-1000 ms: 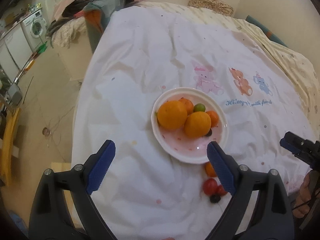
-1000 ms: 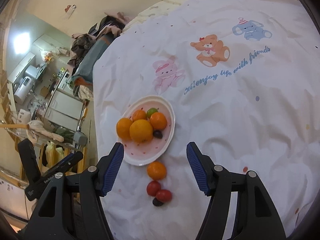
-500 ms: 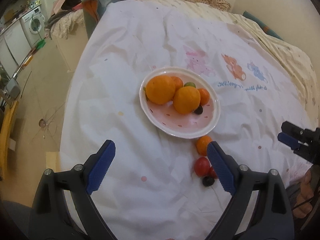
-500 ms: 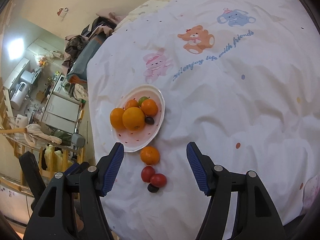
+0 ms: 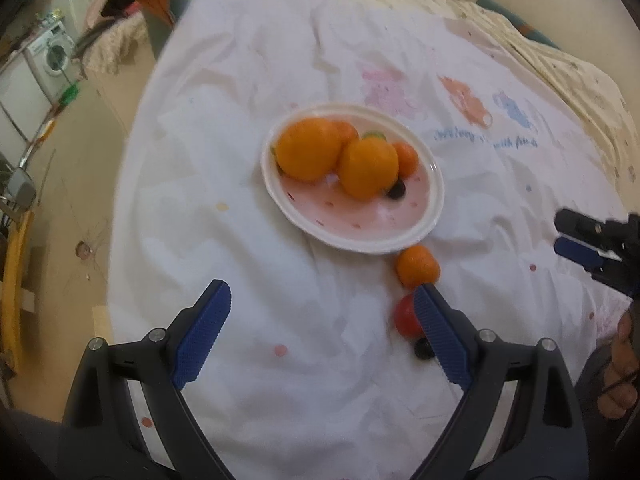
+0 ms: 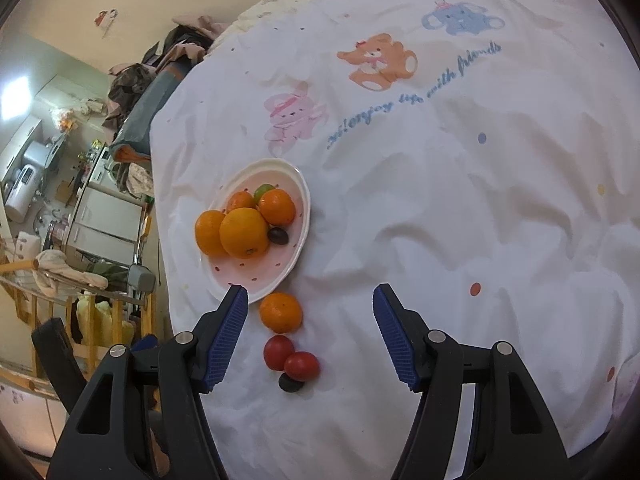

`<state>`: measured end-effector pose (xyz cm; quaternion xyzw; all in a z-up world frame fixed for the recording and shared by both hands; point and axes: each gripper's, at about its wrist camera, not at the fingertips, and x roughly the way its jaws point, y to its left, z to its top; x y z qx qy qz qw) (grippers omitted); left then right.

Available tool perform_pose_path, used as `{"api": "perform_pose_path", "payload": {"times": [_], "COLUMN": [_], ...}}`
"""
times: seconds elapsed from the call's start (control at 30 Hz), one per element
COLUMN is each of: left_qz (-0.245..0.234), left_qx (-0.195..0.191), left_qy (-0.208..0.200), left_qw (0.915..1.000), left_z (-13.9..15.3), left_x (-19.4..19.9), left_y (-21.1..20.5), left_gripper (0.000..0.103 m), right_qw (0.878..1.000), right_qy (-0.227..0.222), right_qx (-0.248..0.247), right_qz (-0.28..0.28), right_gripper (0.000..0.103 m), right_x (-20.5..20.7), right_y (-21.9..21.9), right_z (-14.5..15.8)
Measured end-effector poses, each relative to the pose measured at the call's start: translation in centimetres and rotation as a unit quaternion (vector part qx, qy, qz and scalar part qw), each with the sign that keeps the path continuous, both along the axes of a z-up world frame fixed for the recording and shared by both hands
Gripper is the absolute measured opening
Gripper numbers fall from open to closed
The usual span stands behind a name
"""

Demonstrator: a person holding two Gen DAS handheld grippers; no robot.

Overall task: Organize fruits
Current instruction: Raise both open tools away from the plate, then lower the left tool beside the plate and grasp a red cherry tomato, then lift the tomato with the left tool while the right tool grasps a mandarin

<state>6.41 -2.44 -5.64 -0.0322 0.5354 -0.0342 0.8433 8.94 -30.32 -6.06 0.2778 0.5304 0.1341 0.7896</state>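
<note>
Two grippers hang over a bed spread with a white sheet (image 6: 500,220), printed with cartoon animals and blue script. Left gripper (image 5: 322,322): blue pads spread wide, nothing between them but bare sheet. Right gripper (image 6: 310,320): jaws parted too, less widely, empty; it also shows at the right edge of the left wrist view (image 5: 584,242), with part of the person's hand (image 5: 618,364) below it.

Plate (image 6: 298,248) (white rim, pink dotted inside) sits on the sheet. On it: two large oranges (image 6: 243,233) side by side and touching, two smaller mandarins (image 6: 277,207) behind them, a green fruit (image 6: 264,190) at the far side, mostly hidden, and one dark grape (image 6: 278,236) lying against the front orange.

Off the plate, on the sheet just beside its near rim: a loose mandarin (image 6: 281,312). Nearer the grippers, a short row continues from it: two red cherry tomatoes (image 6: 302,366) touching each other, then a dark grape (image 6: 290,383) tucked against them.

From the right wrist view, the loose mandarin lies between the right gripper's pads in line of sight, closer to the left-hand pad; whether the pads are down at its level I cannot tell. From the left wrist view, the left gripper's right-hand pad overlaps one tomato (image 5: 406,320) and the grape beside it (picture slightly blurred here).

Beyond the bed edge: heaped clothes (image 6: 160,68), a washing machine (image 5: 52,56), bare floor (image 5: 80,184).
</note>
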Motion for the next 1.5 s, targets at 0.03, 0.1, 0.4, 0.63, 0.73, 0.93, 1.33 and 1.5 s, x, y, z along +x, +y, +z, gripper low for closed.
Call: {"api": "perform_pose_path", "payload": {"times": [0.03, 0.1, 0.4, 0.63, 0.73, 0.93, 1.33, 1.5], "left_qz": [-0.004, -0.016, -0.047, -0.054, -0.056, -0.065, -0.066, -0.047], "left_qx": [-0.002, -0.006, -0.014, -0.03, -0.044, -0.064, -0.057, -0.061], "left_qy": [0.005, 0.02, 0.087, 0.132, 0.14, 0.173, 0.115, 0.08], "left_qw": [1.0, 0.9997, 0.995, 0.9894, 0.9876, 0.9806, 0.9895, 0.9938], "left_z": [-0.2, -0.8, -4.7, -7.4, -7.4, -8.6, -4.6, -1.3], "left_x": [0.0, 0.0, 1.7, 2.1, 2.2, 2.5, 1.4, 0.9], "left_y": [-0.2, -0.8, -4.5, -6.1, -6.2, -6.7, -5.6, -3.5], "left_gripper": [0.091, 0.089, 0.054, 0.053, 0.045, 0.042, 0.026, 0.026], "right_qw": [1.0, 1.0, 1.0, 0.999, 0.999, 0.999, 0.999, 0.999], "right_qy": [0.003, 0.01, 0.016, 0.021, 0.022, 0.025, 0.022, 0.013], "right_qx": [0.001, 0.004, 0.005, 0.008, 0.01, 0.004, 0.006, 0.013], "right_qz": [-0.003, -0.009, -0.022, -0.036, -0.038, -0.032, -0.039, -0.03], "right_gripper": [0.068, 0.068, 0.068, 0.068, 0.068, 0.068, 0.068, 0.068], "right_x": [0.1, 0.3, 0.2, 0.1, 0.2, 0.3, 0.1, -0.1], "right_y": [-0.1, -0.3, -1.0, -1.9, -2.1, -1.6, -2.1, -1.7], "right_z": [-0.2, -0.5, -0.7, -0.8, -0.8, -1.0, -0.7, -0.1]}}
